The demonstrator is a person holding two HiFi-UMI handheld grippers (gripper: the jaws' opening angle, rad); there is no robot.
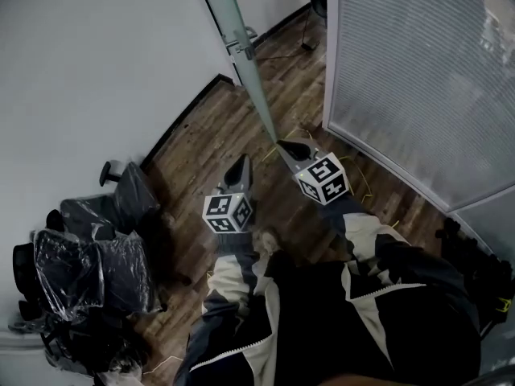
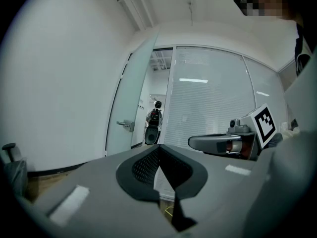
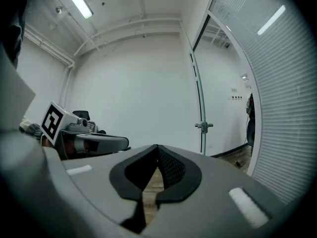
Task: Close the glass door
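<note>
The glass door [image 1: 240, 30] stands open and shows edge-on in the head view, with its metal handle [image 1: 241, 49] partway along. In the left gripper view the frosted door [image 2: 134, 103] and its handle [image 2: 125, 125] lie ahead to the left. In the right gripper view the door [image 3: 200, 103] is a thin upright edge bearing the handle [image 3: 203, 126]. My left gripper [image 1: 239, 170] is shut with nothing in it. My right gripper [image 1: 290, 149] is shut too and empty, and points toward the door's free edge, still short of it. Each gripper shows in the other's view: the right gripper [image 2: 198, 143] and the left gripper [image 3: 121, 143].
A frosted, ribbed glass partition [image 1: 418, 79] stands to the right of the doorway. Plastic-wrapped office chairs [image 1: 88, 272] crowd the left side by the white wall [image 1: 88, 63]. Dark equipment [image 2: 154, 120] stands beyond the doorway. The floor is wood planks [image 1: 217, 135].
</note>
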